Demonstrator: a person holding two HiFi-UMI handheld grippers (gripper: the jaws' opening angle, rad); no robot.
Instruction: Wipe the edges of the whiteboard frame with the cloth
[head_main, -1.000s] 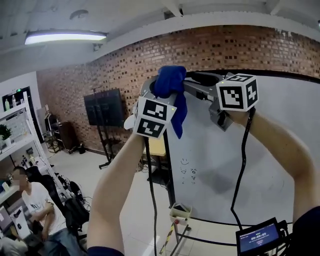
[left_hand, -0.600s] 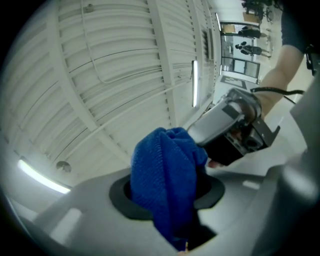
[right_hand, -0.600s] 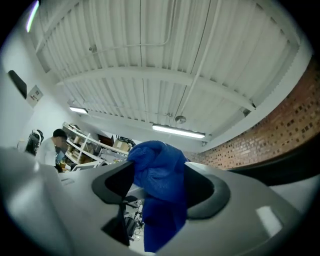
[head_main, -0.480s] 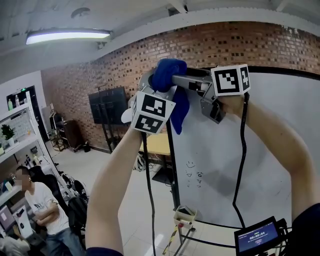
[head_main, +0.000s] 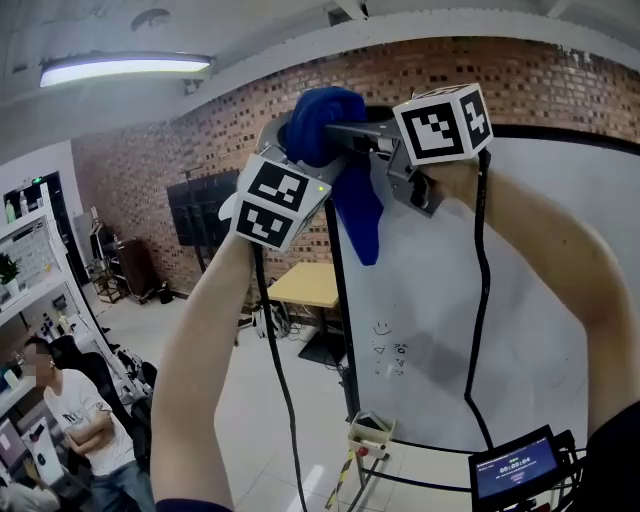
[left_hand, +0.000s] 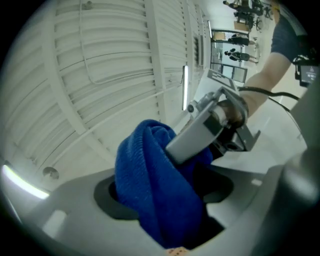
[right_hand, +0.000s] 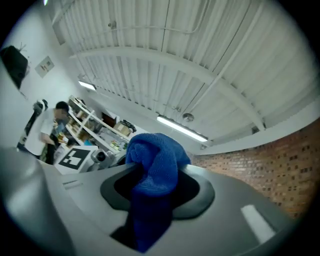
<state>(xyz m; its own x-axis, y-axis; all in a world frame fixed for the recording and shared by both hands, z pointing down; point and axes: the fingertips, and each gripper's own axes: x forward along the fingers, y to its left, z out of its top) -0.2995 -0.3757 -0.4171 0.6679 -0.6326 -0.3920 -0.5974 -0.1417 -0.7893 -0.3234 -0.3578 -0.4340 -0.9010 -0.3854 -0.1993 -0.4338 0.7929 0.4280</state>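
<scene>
Left tongs (left_hand: 165, 192), just opened, sit loose around our blue cloth (head_main: 355, 215); right tongs (right_hand: 157, 192), just closing, seem to pinch it; soft, limp; we'd grip its bunched top.

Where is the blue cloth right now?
Head view, top centre: the blue cloth hangs at the upper left corner of the whiteboard frame, in front of the brick wall.

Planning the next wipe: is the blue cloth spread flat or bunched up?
Bunched: the blue cloth forms a wadded lump, one tail hanging.
</scene>
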